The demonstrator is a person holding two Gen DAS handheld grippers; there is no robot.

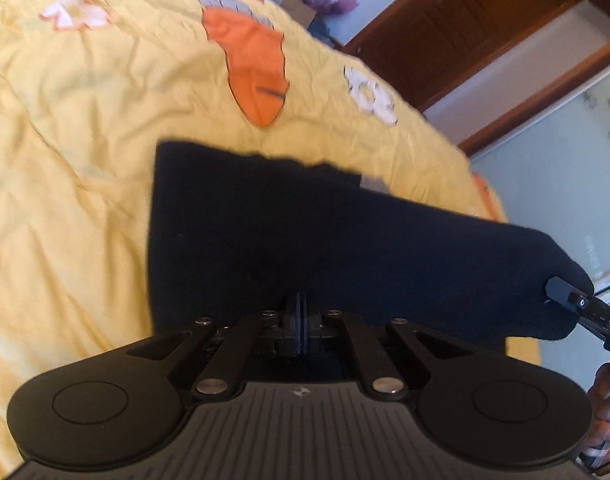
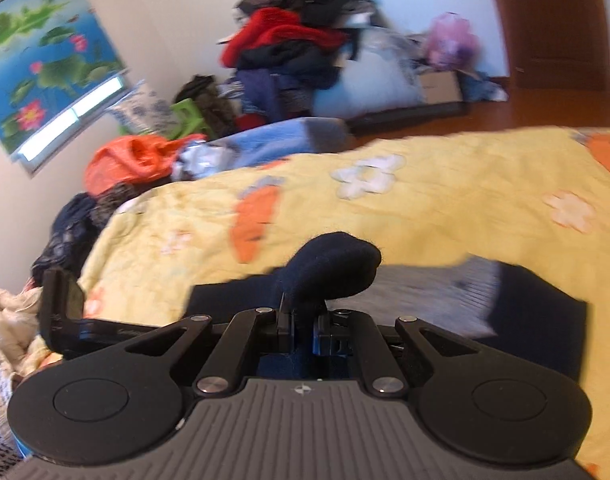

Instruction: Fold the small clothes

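Note:
A dark navy sock with a grey patch hangs stretched over the yellow bedspread. My left gripper is shut, its tips pinching the sock's near edge. In the left wrist view my right gripper bites the sock's rounded end at the far right. The right wrist view shows that gripper shut on the sock, whose tip bulges up above the fingers. The sock's grey ribbed part lies to the right on the bedspread.
Beyond the bed stand a tall pile of clothes, an orange bag and a blue blanket. More garments lie at the bed's left edge. A wooden door is behind the bed. A hand holds the right gripper.

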